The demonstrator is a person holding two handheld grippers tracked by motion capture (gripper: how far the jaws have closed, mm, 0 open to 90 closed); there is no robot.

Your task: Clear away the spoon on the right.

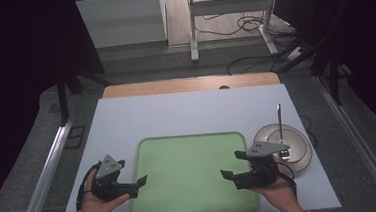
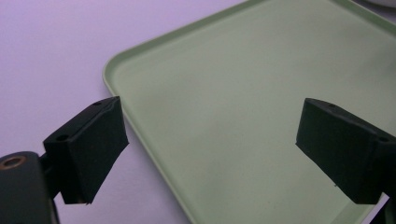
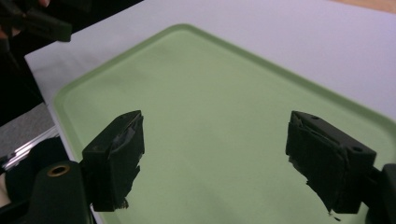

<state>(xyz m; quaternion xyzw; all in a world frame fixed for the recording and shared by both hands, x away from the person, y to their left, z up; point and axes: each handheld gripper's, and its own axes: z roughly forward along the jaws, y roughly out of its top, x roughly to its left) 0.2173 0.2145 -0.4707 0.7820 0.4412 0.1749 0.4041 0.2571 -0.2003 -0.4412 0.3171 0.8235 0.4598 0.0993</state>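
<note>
A pale green tray point(image 1: 193, 171) lies bare in the middle of the white tabletop point(image 1: 186, 111). My left gripper point(image 1: 132, 172) hovers at the tray's left rim, held in a hand, jaws wide apart with nothing between them. In the left gripper view the tray point(image 2: 252, 88) spreads under the open left gripper point(image 2: 210, 149). My right gripper point(image 1: 232, 164) sits over the tray's right part, also open and empty. The right gripper view shows the tray point(image 3: 210, 93) beneath the right gripper point(image 3: 215, 158), with the left gripper point(image 3: 42, 23) far off at top left.
A round silver plate point(image 1: 297, 151) with a slim metal utensil point(image 1: 280, 122) lying across it rests right of the tray. A wooden strip point(image 1: 189, 85) borders the table's far edge. Beyond it are a desk frame and cables on the floor.
</note>
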